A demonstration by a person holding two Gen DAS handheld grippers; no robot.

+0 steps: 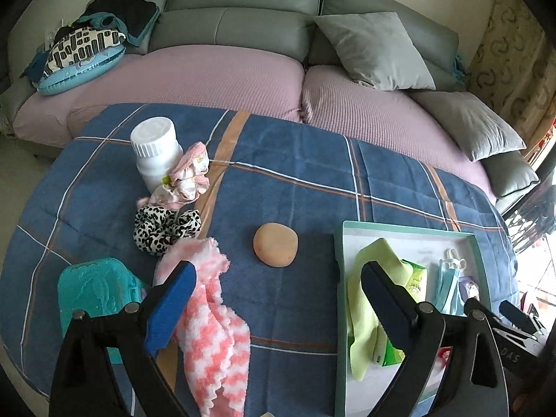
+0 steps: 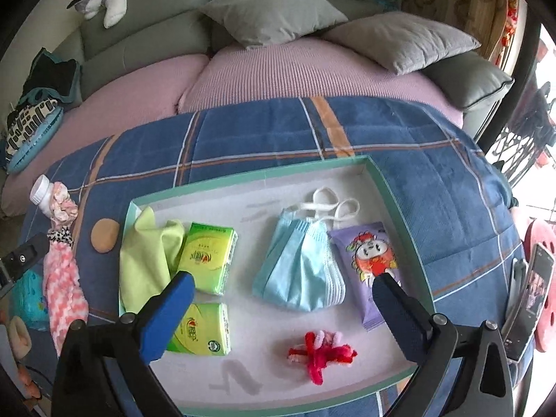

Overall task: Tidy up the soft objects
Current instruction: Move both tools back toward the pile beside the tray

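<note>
1. Left gripper (image 1: 278, 299) is seen with jaws spread wide, nothing between the pads; it is held over the blue plaid blanket (image 1: 295, 180).
2. Right gripper (image 2: 283, 290) is likewise spread wide and empty, held over the tray (image 2: 392, 187).
3. Blue pad of the left gripper's left finger (image 1: 172, 307) is seen overlapping the pink-white cloth (image 1: 208, 330); contact cannot be told.
4. Pink-white cloth is laid on the blanket, left of the tray, trailing toward the near edge.
5. Leopard scrunchie (image 1: 165, 229) is placed just beyond the cloth, touching it; a pink scrunchie (image 1: 186, 180) is bunched against a white bottle (image 1: 156, 154).
6. Tan sponge (image 1: 275, 245) is set alone on the blanket, between the cloth and the tray.
7. Teal item (image 1: 93, 292) is seen at the blanket's left near edge, partly hidden by the gripper.
8. Inside the tray: yellow-green cloth (image 2: 149, 260) at the left wall, two green tissue packs (image 2: 208, 257) beside it, one nearer than the other.
9. Blue masks (image 2: 299, 271) are stacked mid-tray, white loops pointing away; a purple packet (image 2: 368, 260) is touching their right side.
10. Red-pink fuzzy item (image 2: 321, 351) is lying near the tray's front.
11. Grey sofa (image 1: 243, 17) with pillows (image 1: 375, 48) is seen behind.
</note>
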